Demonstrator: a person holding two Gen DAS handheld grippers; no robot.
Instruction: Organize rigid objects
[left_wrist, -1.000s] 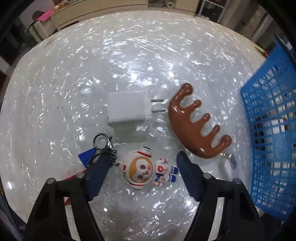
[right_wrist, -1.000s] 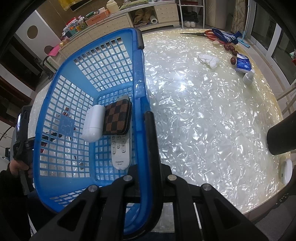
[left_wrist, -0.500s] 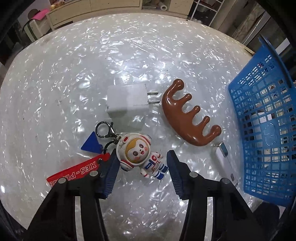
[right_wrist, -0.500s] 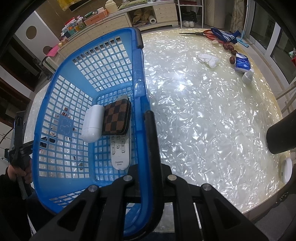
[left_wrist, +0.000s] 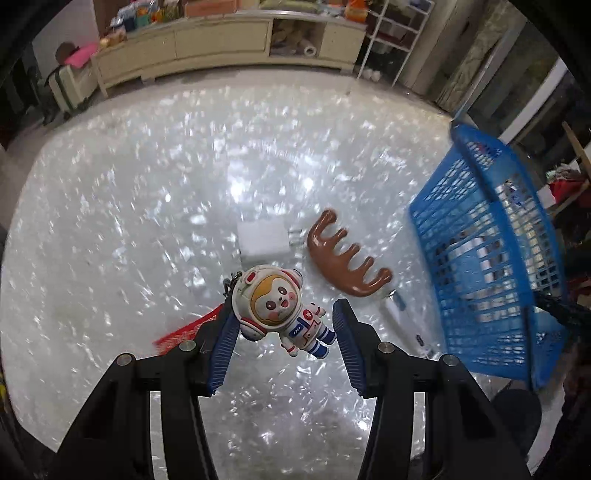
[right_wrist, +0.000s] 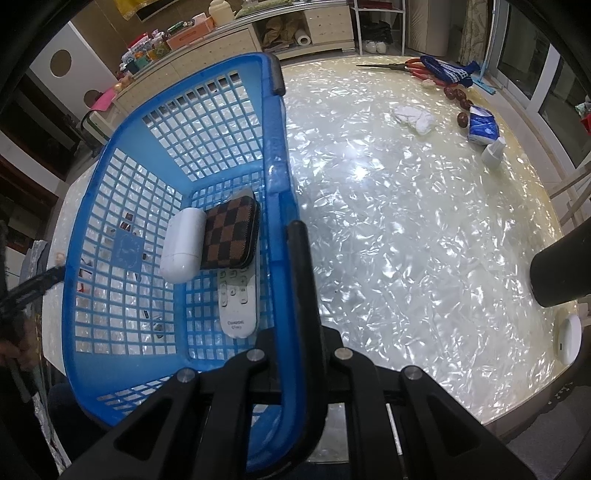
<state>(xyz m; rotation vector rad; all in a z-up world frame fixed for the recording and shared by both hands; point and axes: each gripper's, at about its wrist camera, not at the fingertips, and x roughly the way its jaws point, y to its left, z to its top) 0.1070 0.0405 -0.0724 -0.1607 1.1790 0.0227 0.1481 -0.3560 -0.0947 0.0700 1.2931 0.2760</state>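
The astronaut keychain (left_wrist: 280, 308) hangs above the counter (left_wrist: 147, 221), head up-left, feet down-right, long axis slanted. The left tool (left_wrist: 282, 332) pinches it at the helmet with jaws partly closed, its red strap (left_wrist: 184, 330) trailing left. Beyond it lie a white charger (left_wrist: 262, 240) and brown comb (left_wrist: 347, 264). The right tool (right_wrist: 288, 280) clamps the blue basket (right_wrist: 273, 155) rim.

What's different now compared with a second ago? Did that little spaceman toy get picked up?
Yes. The left hand-held gripper closed on the astronaut keychain and lifted it off the table, its red strap trailing. The charger and brown comb lie as before. The right hand-held gripper stays clamped on the blue basket rim; its contents have not moved.
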